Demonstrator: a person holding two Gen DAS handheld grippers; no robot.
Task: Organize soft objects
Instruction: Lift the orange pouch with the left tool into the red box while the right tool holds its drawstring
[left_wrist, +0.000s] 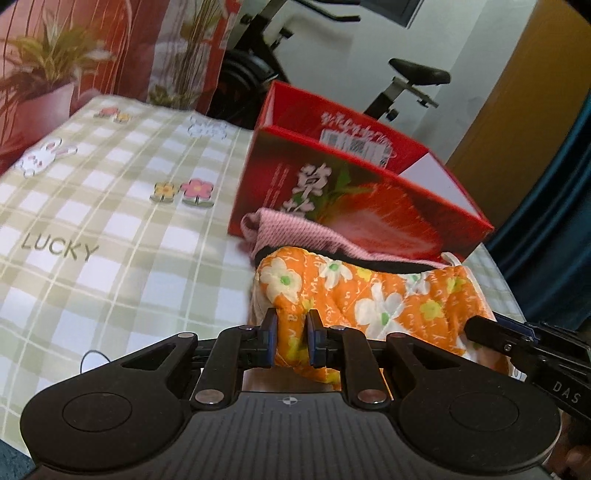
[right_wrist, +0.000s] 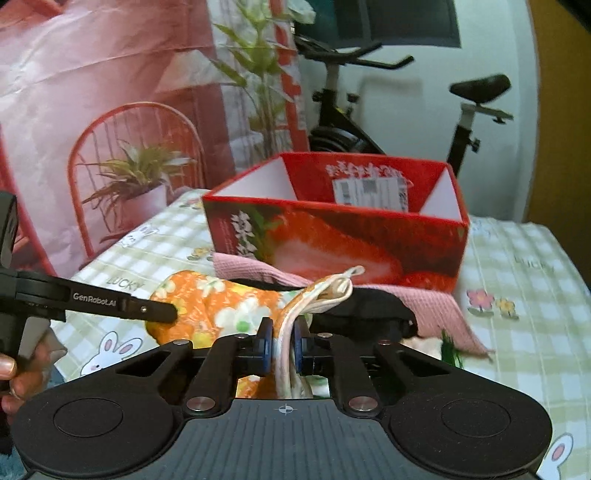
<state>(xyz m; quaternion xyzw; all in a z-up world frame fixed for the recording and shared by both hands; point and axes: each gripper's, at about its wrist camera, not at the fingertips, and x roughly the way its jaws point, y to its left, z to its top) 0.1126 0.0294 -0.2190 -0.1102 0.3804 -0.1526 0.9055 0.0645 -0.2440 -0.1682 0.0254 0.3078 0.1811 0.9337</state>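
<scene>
Now both tongs clenched on mitt (left_wrist: 369, 291): left tongs (left_wrist: 291, 339) on orange end, right tongs (right_wrist: 283, 345) on trimmed cuff. Mitt atop pile before box (right_wrist: 332, 236). You lift evenly, clear rim, lower inside.

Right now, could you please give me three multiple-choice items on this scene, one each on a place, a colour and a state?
1. Where does the pink cloth lie?
A. inside the red box
B. against the front of the red box
C. on the exercise bike

2. What colour is the flowered cloth that both grippers hold?
A. orange
B. blue
C. grey

3. How is the red box?
A. taped shut
B. tipped over
C. open at the top

Answers: 1 B, it rests at the box's front wall. 2 A, orange with white flowers. 3 C, its inner walls show.
</scene>
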